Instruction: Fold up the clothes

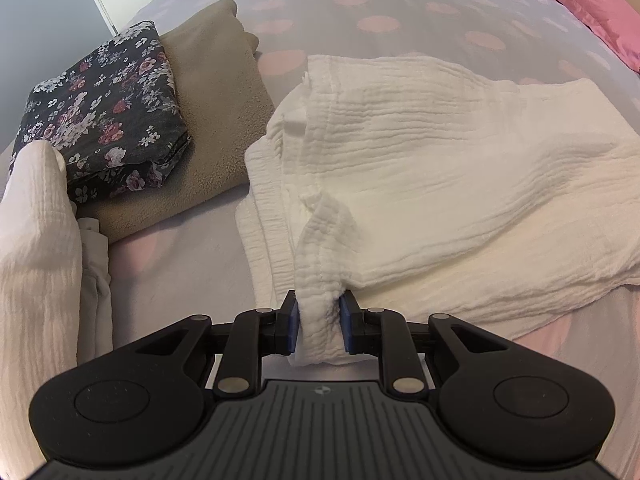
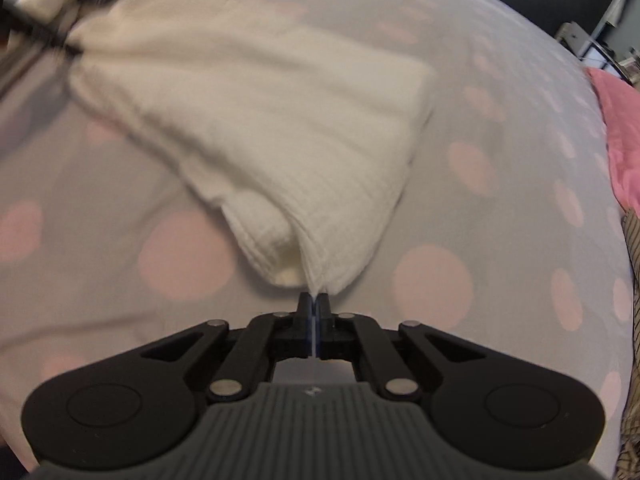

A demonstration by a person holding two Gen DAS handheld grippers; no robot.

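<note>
A white crinkled garment [image 1: 440, 168] lies partly folded on the bed. My left gripper [image 1: 319, 312] is shut on a bunched hem of it at its near edge, and the cloth fills the gap between the blue pads. In the right wrist view the same white garment [image 2: 280, 120] is blurred and runs down to a point at my right gripper [image 2: 316, 300]. Its jaws are pressed together with a thin corner of the cloth pinched at their tips.
A folded dark floral garment [image 1: 104, 112] rests on a folded tan fleece [image 1: 216, 112] to the left. More white crinkled cloth [image 1: 36, 240] hangs at the left edge. The grey bedcover [image 1: 380, 12] has pink dots. A pink pillow [image 2: 620, 128] lies at the right, with striped fabric [image 2: 632, 320] below it.
</note>
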